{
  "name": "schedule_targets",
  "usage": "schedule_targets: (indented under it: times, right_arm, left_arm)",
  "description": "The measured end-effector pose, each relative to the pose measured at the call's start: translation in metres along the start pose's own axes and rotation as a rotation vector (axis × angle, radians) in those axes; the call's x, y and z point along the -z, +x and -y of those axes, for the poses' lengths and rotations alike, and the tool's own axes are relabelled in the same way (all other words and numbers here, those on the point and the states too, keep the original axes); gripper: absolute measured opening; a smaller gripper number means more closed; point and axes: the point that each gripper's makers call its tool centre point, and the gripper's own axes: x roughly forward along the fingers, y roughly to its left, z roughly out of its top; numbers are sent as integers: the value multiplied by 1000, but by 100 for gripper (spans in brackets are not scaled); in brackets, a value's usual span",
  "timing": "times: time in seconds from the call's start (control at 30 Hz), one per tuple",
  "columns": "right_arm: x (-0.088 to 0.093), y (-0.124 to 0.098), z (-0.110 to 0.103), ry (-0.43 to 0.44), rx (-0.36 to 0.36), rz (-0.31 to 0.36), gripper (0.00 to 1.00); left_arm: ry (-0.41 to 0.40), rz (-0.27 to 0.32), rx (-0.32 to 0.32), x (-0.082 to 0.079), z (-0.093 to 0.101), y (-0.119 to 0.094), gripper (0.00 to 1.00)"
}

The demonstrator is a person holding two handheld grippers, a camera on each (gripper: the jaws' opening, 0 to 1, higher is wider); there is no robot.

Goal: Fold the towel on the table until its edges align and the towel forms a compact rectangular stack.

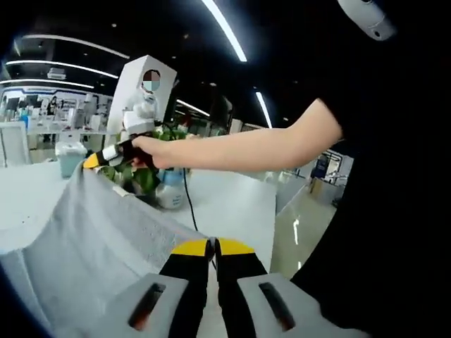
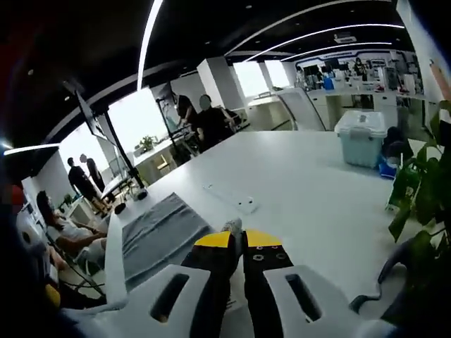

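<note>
Left tongs (image 1: 212, 246) jaws pressed together, right tongs (image 2: 237, 239) likewise, bare forearm (image 1: 246, 148) outstretched

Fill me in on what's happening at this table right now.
A person is folding a grey towel with a handheld gripper in each hand. The left gripper is shut on one part of the towel's edge, and the right gripper is shut on another part, held out at arm's length. The towel hangs stretched between them, lifted above the white table, so the fold is not yet laid down. A potted plant and a pale lidded storage box stand farther along the table.
</note>
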Motion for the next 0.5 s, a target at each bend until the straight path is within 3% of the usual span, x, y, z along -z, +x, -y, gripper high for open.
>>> schedule_targets:
  times: [0.17, 0.33, 0.5]
  right_arm:
    - [-11, 3, -7, 62, -23, 49, 2]
    - [-8, 5, -8, 69, -10, 54, 2]
    - [-19, 8, -18, 133, -13, 95, 2]
  left_arm:
    - [-8, 39, -27, -11, -3, -11, 3]
    - [-14, 68, -68, -16, -9, -24, 3]
    - [-59, 108, -104, -24, -16, -42, 3]
